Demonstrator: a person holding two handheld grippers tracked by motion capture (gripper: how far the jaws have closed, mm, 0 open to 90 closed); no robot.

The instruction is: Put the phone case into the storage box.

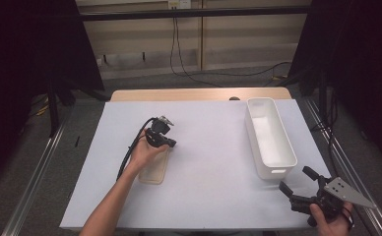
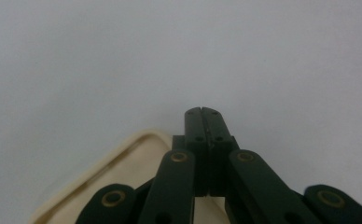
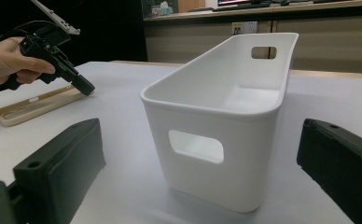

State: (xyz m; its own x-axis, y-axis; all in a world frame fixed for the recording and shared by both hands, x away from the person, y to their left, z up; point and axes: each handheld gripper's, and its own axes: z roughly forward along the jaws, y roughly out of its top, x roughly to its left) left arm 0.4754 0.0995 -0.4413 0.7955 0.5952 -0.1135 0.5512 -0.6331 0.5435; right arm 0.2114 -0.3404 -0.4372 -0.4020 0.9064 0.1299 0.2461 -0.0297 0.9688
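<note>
At centre left of the high view, the left gripper is held with jaws pressed together, empty, at the far edge of the beige phone case lying flat on the white sheet. The right gripper, lower right, is spread wide beside the white bin. For a clean pickup, the left jaws should probably be opened first and set astride the case's raised rim.

Broad bare tabletop lies open between the beige tray at the left and the white bin at the right. The tall bin walls block the right tongs' straight path forward.
</note>
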